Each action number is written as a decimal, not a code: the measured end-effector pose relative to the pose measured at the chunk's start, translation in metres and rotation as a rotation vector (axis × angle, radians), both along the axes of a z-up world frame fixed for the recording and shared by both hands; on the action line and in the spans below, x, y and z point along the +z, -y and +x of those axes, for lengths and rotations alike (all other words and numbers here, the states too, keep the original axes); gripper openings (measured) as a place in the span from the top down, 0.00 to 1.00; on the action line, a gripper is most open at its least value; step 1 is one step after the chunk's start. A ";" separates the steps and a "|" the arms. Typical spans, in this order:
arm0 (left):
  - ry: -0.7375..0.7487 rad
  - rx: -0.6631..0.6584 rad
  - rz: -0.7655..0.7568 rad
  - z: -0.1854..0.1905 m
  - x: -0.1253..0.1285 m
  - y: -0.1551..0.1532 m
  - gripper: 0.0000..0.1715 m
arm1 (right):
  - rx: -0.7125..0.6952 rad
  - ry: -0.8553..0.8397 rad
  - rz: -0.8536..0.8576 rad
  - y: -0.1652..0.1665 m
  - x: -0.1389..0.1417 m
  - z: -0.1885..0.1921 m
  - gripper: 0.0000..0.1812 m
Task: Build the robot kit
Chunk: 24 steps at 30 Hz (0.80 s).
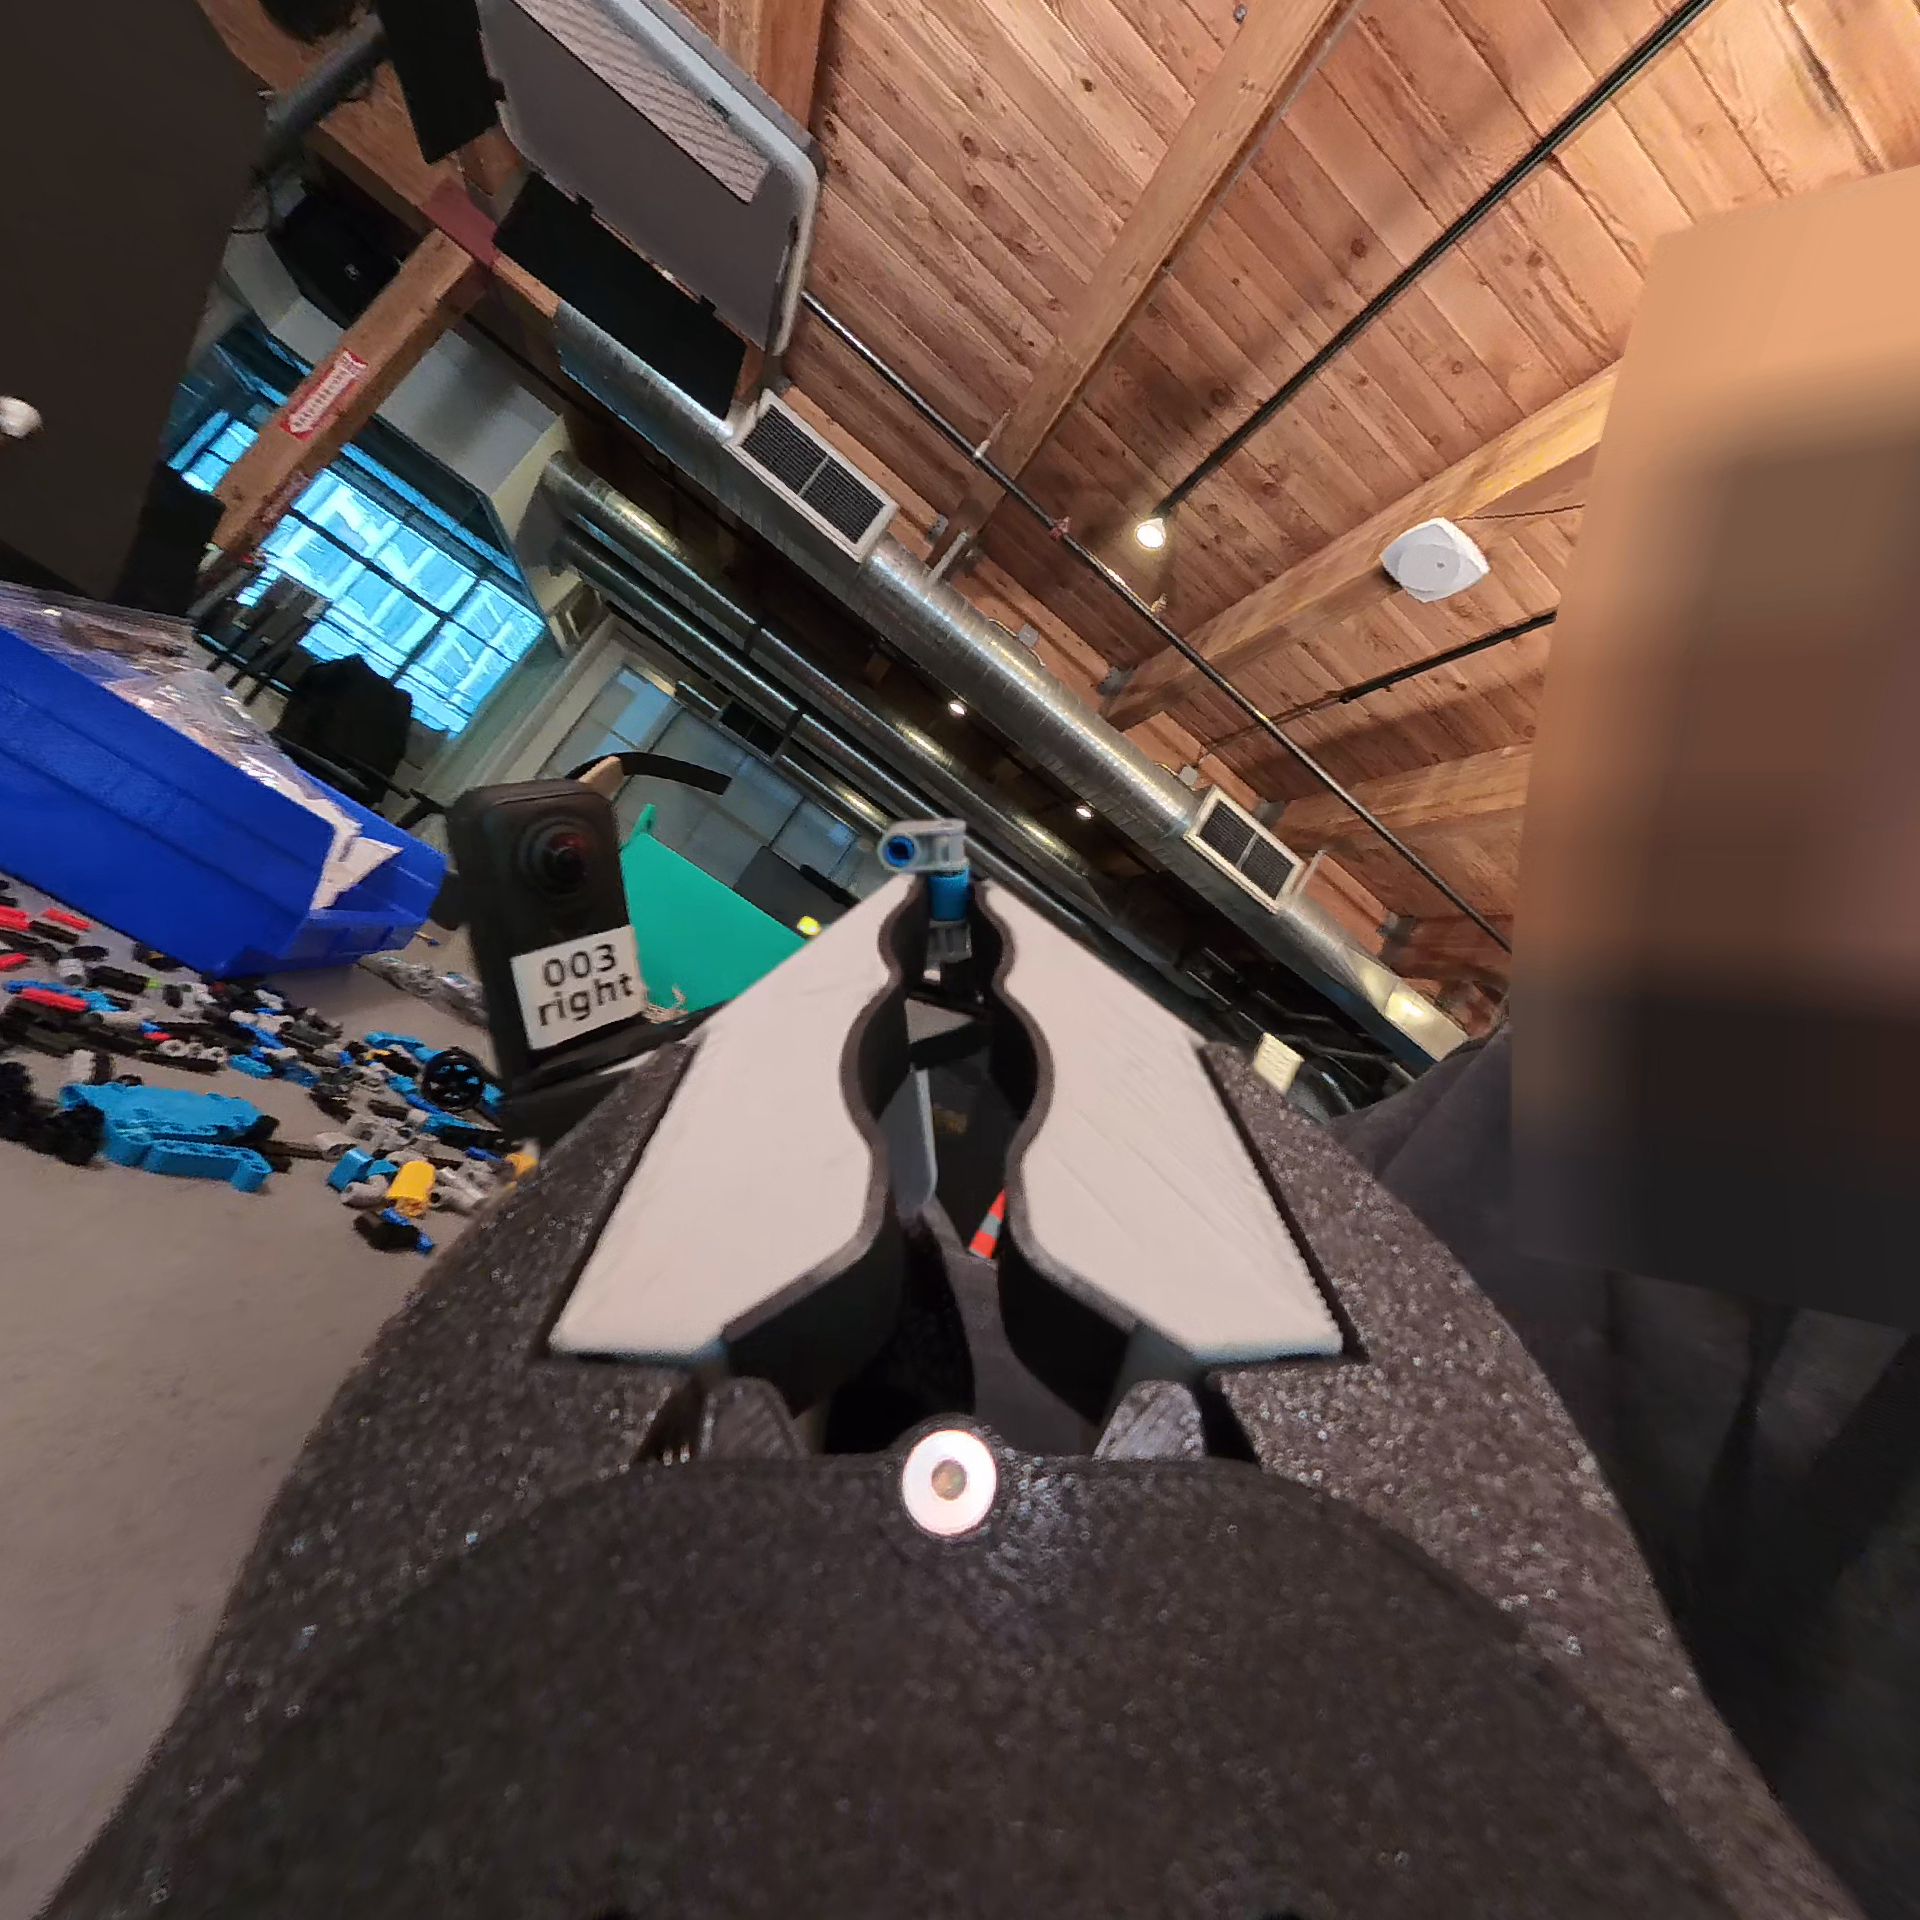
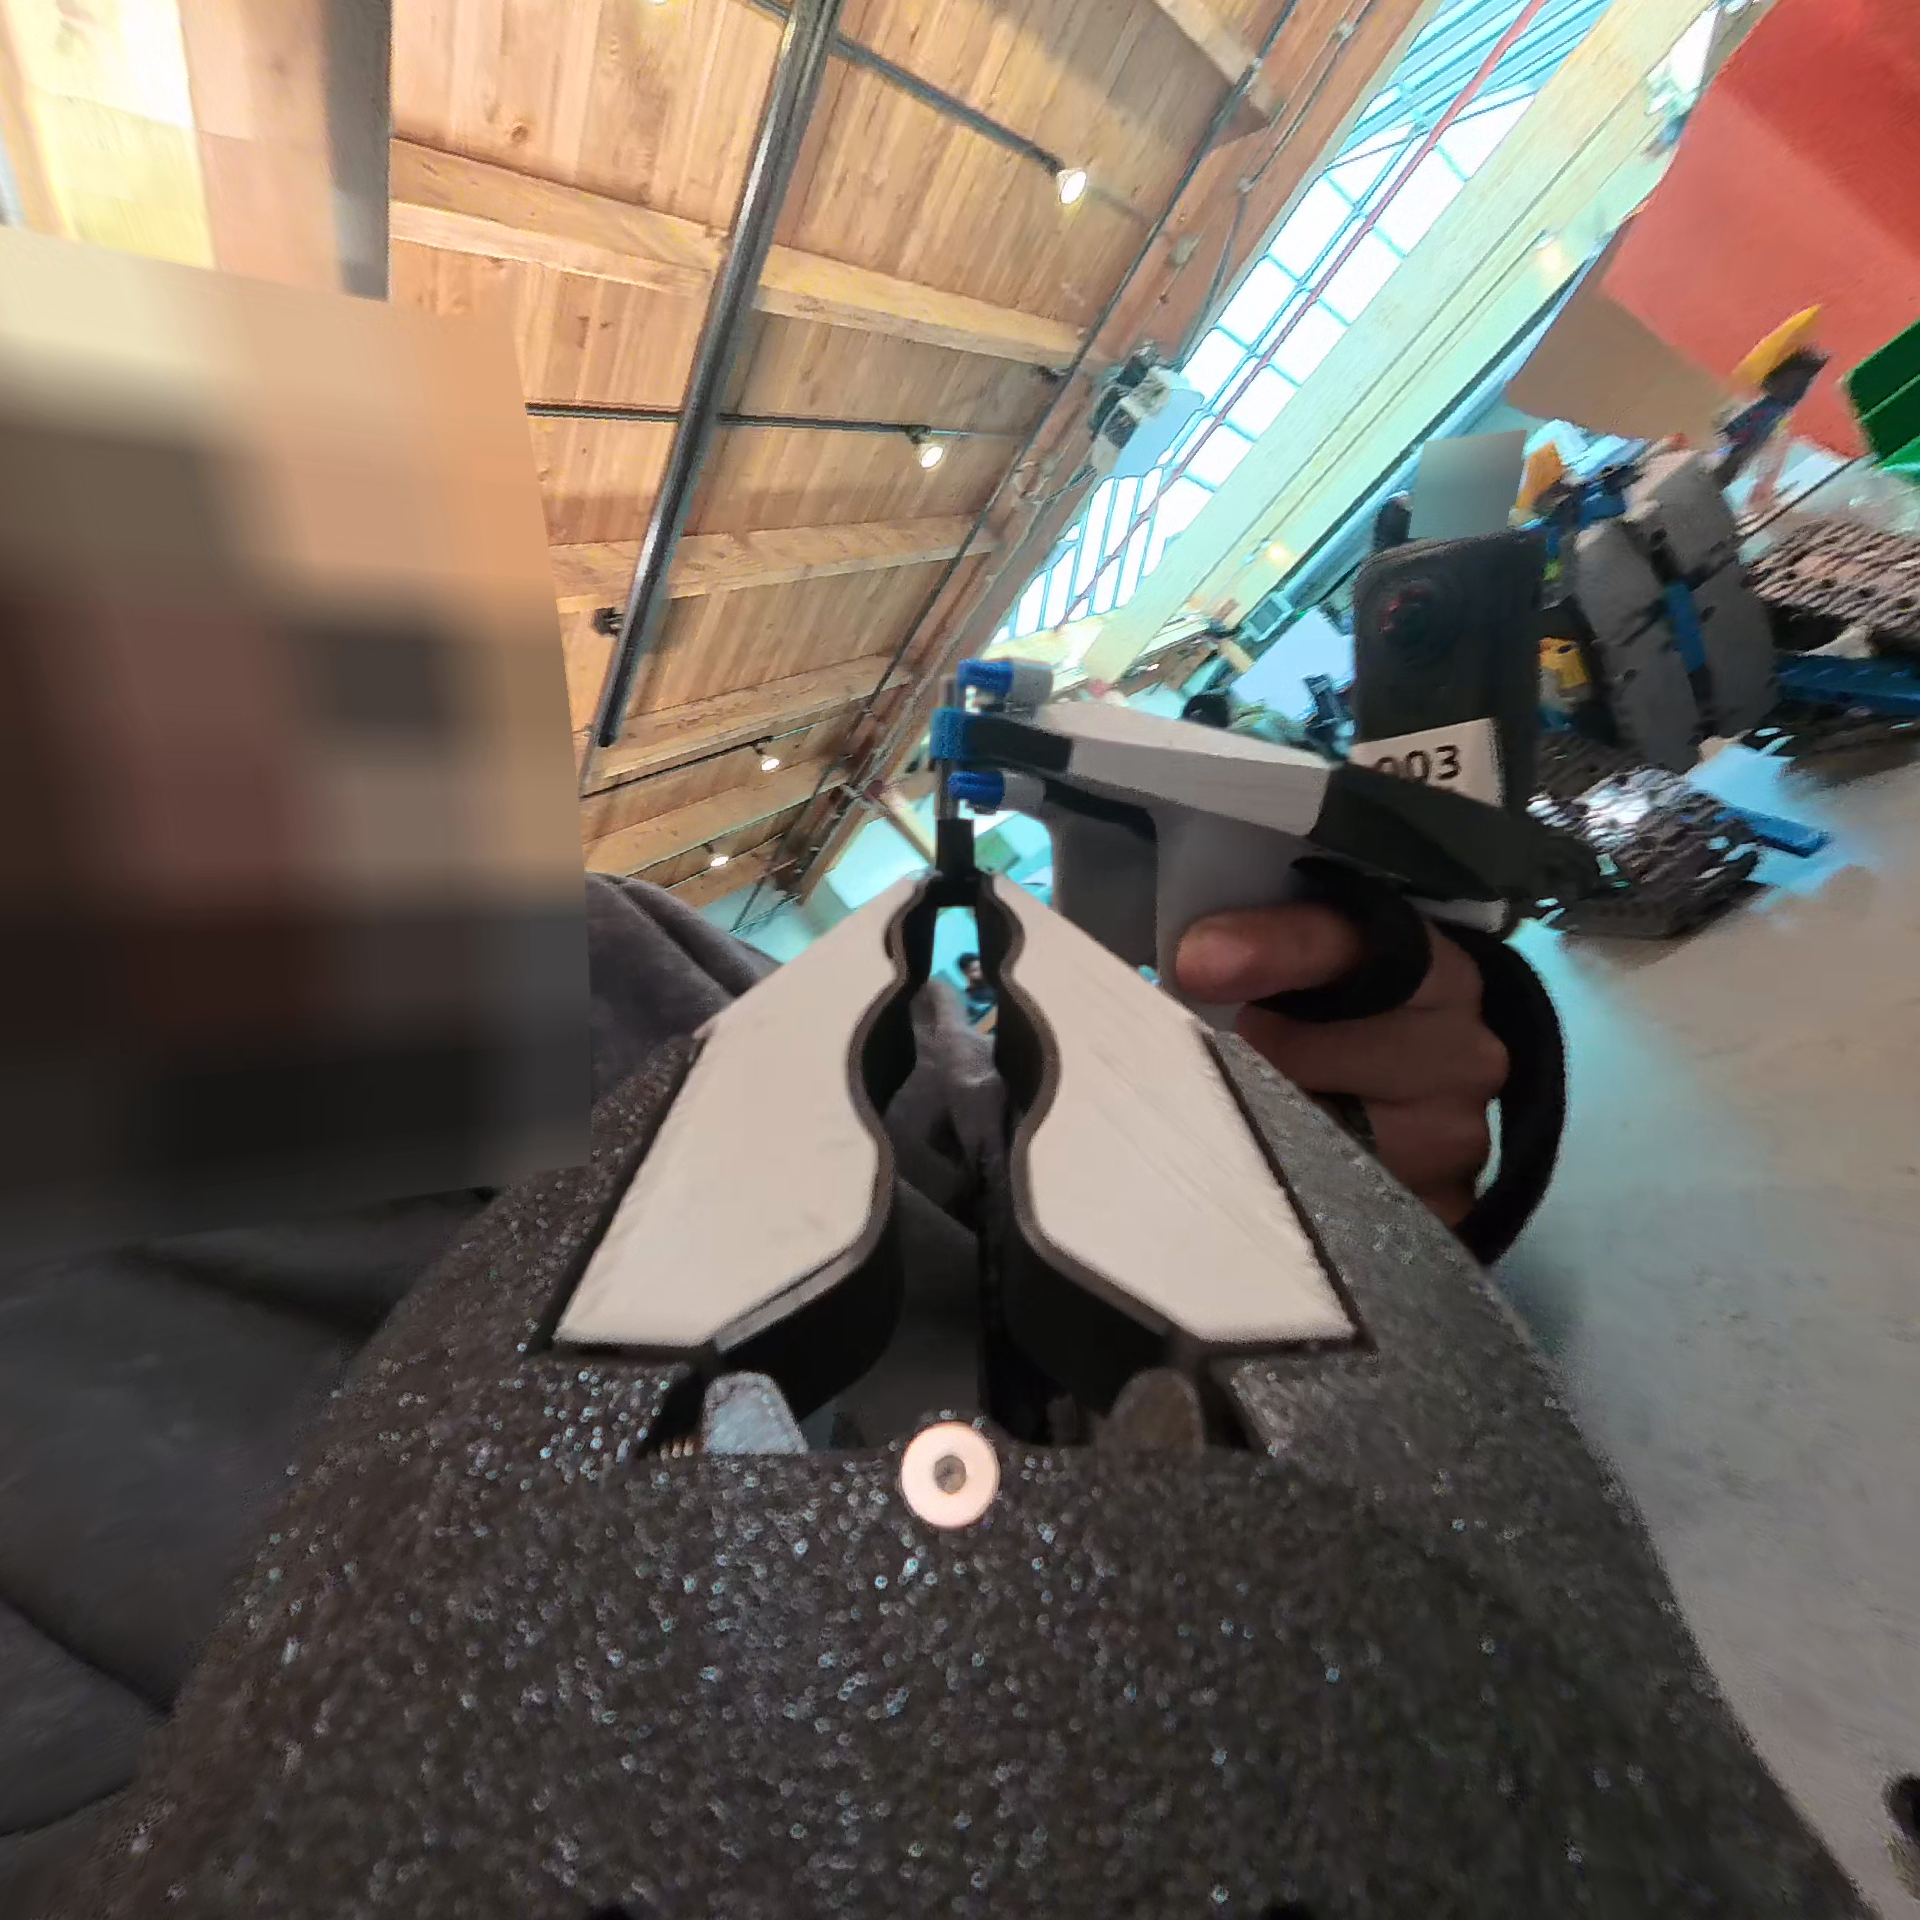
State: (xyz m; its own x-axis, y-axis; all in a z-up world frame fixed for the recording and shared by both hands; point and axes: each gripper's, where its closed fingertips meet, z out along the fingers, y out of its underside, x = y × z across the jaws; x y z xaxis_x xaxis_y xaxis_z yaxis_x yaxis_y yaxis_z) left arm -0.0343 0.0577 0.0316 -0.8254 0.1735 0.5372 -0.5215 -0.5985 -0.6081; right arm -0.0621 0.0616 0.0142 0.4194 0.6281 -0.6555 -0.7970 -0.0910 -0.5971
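Left gripper (image 1: 940,914) closed narrow on small grey-and-blue connector piece (image 1: 928,854), long axis poking straight past fingertips. Right gripper (image 2: 961,883) pinched on thin black axle (image 2: 954,844), upright, top end touching piece's underside. Loose parts (image 1: 208,1060) and blue bin (image 1: 156,821) well off to left gripper's left.

The left gripper (image 1: 940,914) pinches a small blue-and-grey connector piece (image 1: 930,868) upright; the right gripper (image 2: 956,888) clamps a thin black, possibly axle-like piece (image 2: 954,847) touching it

White printed label (image 1: 575,986) on camera (image 1: 540,914)
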 end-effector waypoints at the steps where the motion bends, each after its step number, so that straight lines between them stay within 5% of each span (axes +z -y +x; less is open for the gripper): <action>1: -0.007 0.028 0.012 0.004 -0.002 -0.001 0.97 | -0.039 0.013 -0.016 -0.002 -0.002 0.004 0.96; 11: -0.101 0.247 0.195 0.038 -0.030 -0.010 0.97 | -0.402 0.193 -0.247 -0.013 -0.036 0.046 0.96; 24: -0.014 0.422 0.541 0.050 -0.055 -0.020 0.96 | -0.575 0.295 -0.420 -0.014 -0.061 0.070 0.96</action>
